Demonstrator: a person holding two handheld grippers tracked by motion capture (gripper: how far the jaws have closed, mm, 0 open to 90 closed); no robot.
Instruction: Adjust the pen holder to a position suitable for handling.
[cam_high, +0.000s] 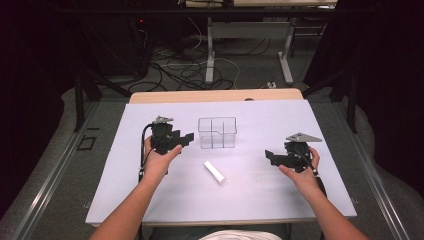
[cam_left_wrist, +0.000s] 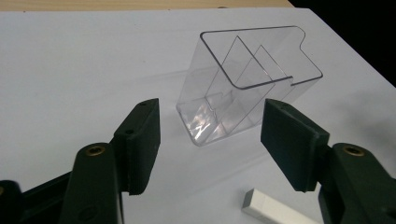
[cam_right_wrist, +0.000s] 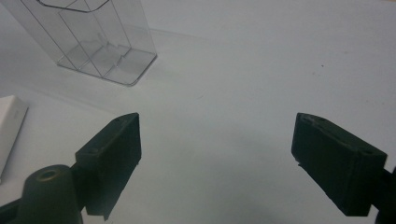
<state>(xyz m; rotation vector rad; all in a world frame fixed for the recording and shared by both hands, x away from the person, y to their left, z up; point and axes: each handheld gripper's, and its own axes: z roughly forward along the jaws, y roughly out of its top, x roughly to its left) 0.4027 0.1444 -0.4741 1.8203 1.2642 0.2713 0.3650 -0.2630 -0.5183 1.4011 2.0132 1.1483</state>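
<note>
You are seated in what looks like a lab or recording workspace, not a home. In front of you is a wooden table (cam_high: 216, 95) covered by a plain white sheet (cam_high: 260, 190). Black curtains (cam_high: 385, 75) close in both sides. Beyond the table, a grey carpeted floor (cam_high: 240, 70) carries a tangle of loose cables (cam_high: 185, 70), the metal legs of another desk (cam_high: 210, 50), and a dark equipment cabinet (cam_high: 112, 45) with a small red light.

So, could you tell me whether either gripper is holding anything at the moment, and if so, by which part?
Nothing is held. The left gripper and right gripper are both open with bare table between the jaws.
</note>
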